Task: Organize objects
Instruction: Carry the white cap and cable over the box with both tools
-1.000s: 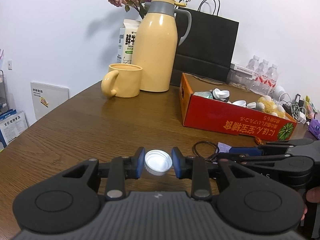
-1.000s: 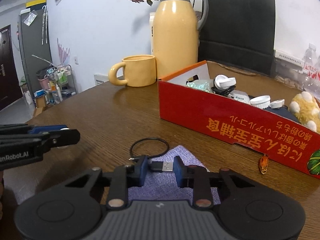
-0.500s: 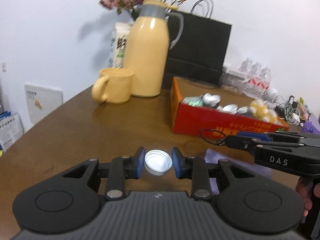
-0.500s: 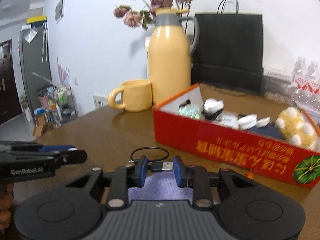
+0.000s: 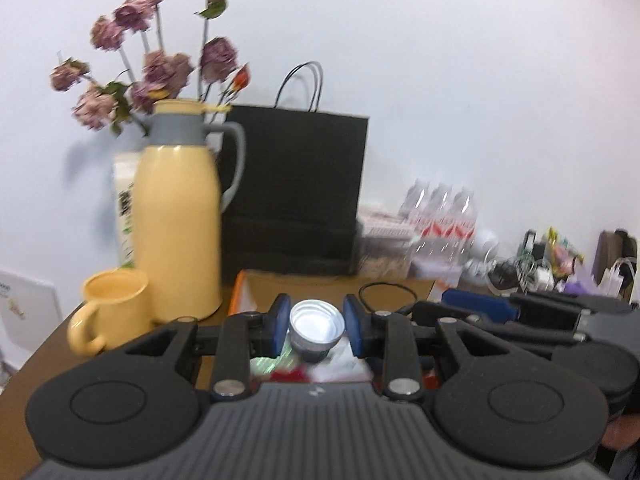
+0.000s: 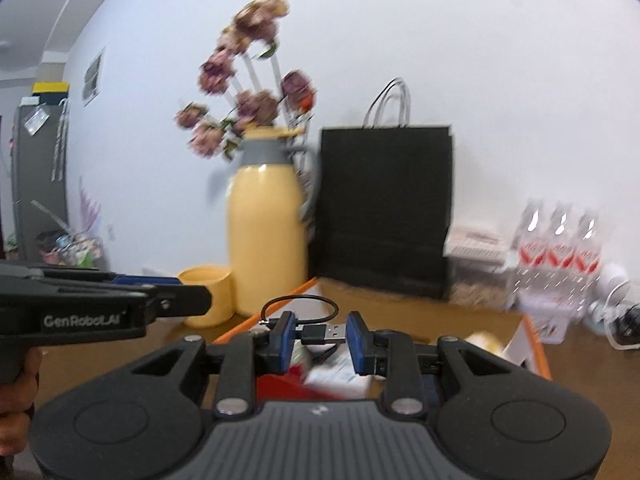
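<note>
My left gripper (image 5: 317, 317) is shut on a white bottle cap (image 5: 317, 325), gripped by its rim between the blue pads, open side facing me. My right gripper (image 6: 321, 333) is shut on a short black USB cable (image 6: 323, 332); the silver plug lies between the pads and the loop (image 6: 299, 307) sticks out ahead. Both grippers hang side by side above the open red cardboard box (image 5: 239, 295), whose orange rim (image 6: 535, 343) shows below. The right gripper (image 5: 478, 307) appears at the right in the left wrist view, and the left gripper (image 6: 132, 300) at the left in the right wrist view.
Behind the box stand a yellow thermos jug (image 5: 178, 236), a yellow mug (image 5: 114, 308), a milk carton (image 5: 126, 208), dried flowers (image 5: 160, 68) and a black paper bag (image 5: 296, 196). Water bottles (image 5: 444, 220) and cluttered cables (image 5: 532, 264) sit at the back right. Items lie inside the box.
Both grippers have risen and moved forward from the bare tabletop to above the red box, carrying the cap and the cable. The purple cloth has dropped out of view.
</note>
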`<state>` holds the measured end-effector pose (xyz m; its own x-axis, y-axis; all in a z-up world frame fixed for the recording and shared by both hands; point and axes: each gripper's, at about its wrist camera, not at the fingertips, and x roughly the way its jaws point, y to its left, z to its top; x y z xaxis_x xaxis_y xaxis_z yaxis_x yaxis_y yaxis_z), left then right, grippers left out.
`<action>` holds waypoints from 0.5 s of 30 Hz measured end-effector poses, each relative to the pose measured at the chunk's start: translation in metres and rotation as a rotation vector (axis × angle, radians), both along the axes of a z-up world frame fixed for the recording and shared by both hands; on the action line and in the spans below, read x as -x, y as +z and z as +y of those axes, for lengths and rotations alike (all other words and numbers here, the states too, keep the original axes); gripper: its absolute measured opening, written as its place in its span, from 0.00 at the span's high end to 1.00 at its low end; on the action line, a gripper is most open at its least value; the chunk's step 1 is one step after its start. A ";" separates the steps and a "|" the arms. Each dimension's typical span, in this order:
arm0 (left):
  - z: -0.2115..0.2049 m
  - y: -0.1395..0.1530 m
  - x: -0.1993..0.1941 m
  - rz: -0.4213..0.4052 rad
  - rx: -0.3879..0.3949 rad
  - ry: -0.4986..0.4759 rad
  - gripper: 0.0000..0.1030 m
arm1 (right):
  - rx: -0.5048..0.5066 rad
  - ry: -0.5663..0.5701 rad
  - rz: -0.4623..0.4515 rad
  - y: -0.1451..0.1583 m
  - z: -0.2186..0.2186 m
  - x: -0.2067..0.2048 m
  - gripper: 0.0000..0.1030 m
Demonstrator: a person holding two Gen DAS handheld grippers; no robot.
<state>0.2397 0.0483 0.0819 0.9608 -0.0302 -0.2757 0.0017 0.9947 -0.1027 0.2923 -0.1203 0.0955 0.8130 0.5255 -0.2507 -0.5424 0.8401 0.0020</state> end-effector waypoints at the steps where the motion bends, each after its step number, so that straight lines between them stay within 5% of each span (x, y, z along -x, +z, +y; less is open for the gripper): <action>1: -0.002 0.002 -0.006 -0.007 0.005 -0.002 0.71 | -0.003 -0.009 -0.009 0.002 -0.002 -0.004 0.74; 15: -0.012 -0.021 -0.105 0.044 0.018 0.027 0.71 | -0.021 -0.073 0.006 -0.017 -0.026 -0.088 0.74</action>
<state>0.3448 0.0365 0.0607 0.9482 -0.0095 -0.3176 -0.0304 0.9923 -0.1204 0.3803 -0.1462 0.0789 0.8481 0.4696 -0.2452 -0.4792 0.8774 0.0228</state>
